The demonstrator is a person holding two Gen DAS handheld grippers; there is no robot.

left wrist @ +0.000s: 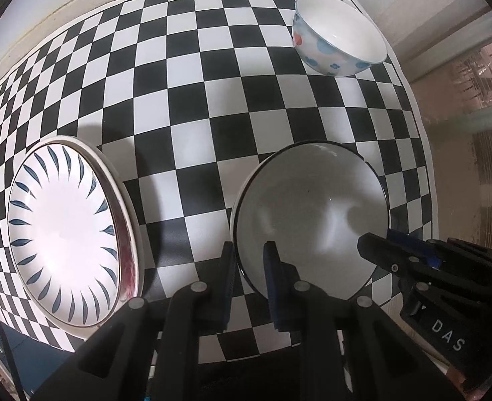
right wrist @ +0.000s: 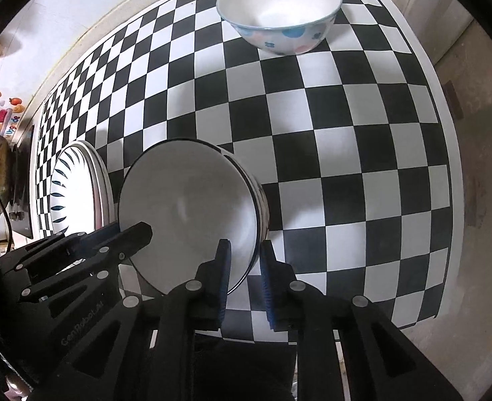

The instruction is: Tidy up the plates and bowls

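Left wrist view
Writing: white letters "DAS" showed on the black body of the right tool [left wrist: 376, 250], which entered from the lower right.
Left tool [left wrist: 251, 264]: clenched on the near rim of the white bowl [left wrist: 312, 214], one blue-padded finger outside the wall, the other inside.
White bowl: thin dark rim, plain inside, at lower centre on the checkered cloth [left wrist: 212, 107].
Right tool in this view: its tip lay over the bowl's right rim; its grip could not be judged from here.
Plate stack [left wrist: 68, 234]: at lower left, top plate white with blue leaf strokes around the edge, well apart from the bowl.
Flowered bowl [left wrist: 337, 38]: upright near the far right corner, blue and red blossoms on its outer wall.
Surface: black-and-white checkered cloth with a white border; pale wall behind, blurred shelving at right.

Right wrist view
Writing: pale embossed lettering on the left tool's [right wrist: 142, 234] arm, too blurred to read surely.
Right tool [right wrist: 244, 267]: fingers astride the white bowl's [right wrist: 185, 214] right rim, one inside, one outside, narrowly parted; the outer pad showed a gap to the wall.
Plate stack [right wrist: 78, 187]: just left of the bowl.
Flowered bowl [right wrist: 279, 10]: at the far edge.
Room: colourful stickers [right wrist: 1, 113] on the left wall.
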